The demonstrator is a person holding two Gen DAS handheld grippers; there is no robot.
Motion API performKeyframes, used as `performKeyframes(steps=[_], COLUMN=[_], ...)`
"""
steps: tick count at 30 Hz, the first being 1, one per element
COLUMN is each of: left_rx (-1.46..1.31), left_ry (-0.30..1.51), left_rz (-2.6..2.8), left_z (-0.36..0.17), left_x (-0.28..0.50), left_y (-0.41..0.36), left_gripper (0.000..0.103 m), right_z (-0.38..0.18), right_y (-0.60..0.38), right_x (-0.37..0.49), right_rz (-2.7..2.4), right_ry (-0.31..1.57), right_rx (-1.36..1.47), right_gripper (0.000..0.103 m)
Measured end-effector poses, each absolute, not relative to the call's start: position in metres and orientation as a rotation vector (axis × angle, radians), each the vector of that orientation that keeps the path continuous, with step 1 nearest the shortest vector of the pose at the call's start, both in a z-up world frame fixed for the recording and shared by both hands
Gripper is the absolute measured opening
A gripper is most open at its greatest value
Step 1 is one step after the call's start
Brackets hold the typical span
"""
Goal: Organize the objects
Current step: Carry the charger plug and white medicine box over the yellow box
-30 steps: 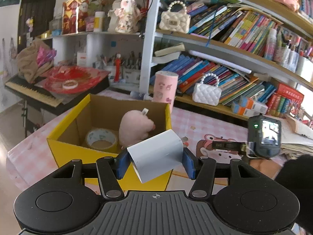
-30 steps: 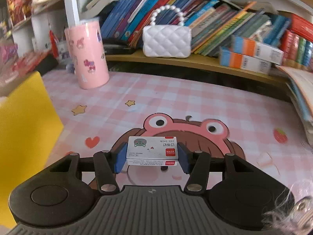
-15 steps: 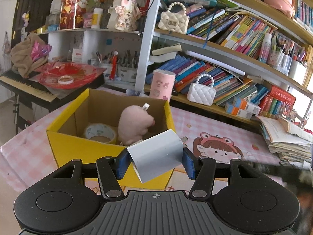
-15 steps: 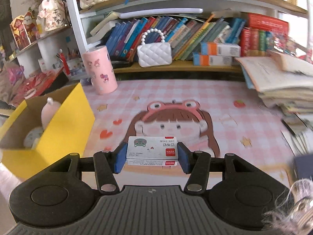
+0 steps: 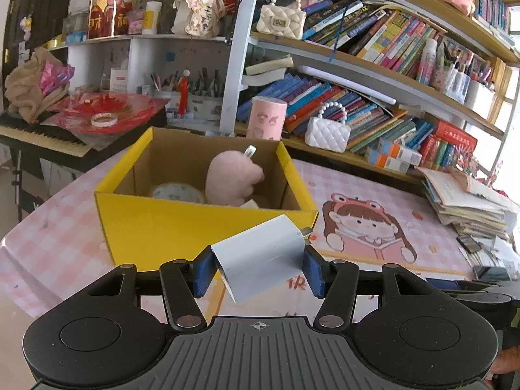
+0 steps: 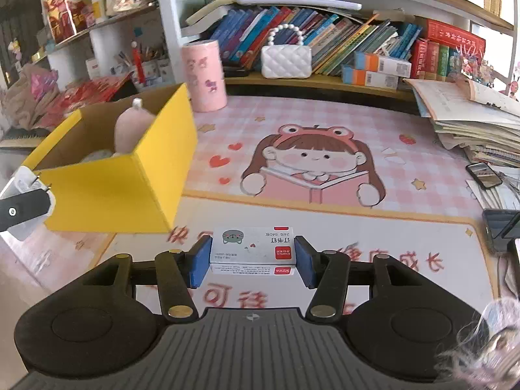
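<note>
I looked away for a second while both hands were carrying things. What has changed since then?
The right gripper pulled back from the mat, so the yellow box has come into its view. The left gripper backed off slightly; the box looks farther away. Nothing was let go: the white charger and the small staple box stay clamped. The pink plush remains in the box.

left tool (image 5: 259, 271) clamped, right tool (image 6: 252, 260) clamped, both seemingly angled downward

Both views are taken from just behind the jaws, angled down towards the bookshelf (image 5: 373, 74). The yellow box (image 5: 182, 224) (image 6: 110, 191) is shared.
</note>
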State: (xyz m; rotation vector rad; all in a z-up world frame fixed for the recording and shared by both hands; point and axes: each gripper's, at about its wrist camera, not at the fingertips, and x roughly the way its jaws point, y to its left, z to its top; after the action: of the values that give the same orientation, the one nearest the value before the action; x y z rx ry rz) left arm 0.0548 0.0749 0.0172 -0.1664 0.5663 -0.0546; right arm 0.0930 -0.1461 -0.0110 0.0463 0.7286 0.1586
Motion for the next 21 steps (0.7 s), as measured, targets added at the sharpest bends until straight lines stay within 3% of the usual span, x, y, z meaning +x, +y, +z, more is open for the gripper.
performKeyframes(steps=[21], left_rx=[-0.157], left_ry=[0.573], left_rz=[-0.057], left_z=[0.019], left_x=[0.004], left_y=[0.14], left_gripper=[0.055], right_z=[-0.006], right_y=[-0.068], right_x=[0.032], right_rz=[0.225], right_ry=[0.724], right_rx=[0.009], right_gripper=[0.051])
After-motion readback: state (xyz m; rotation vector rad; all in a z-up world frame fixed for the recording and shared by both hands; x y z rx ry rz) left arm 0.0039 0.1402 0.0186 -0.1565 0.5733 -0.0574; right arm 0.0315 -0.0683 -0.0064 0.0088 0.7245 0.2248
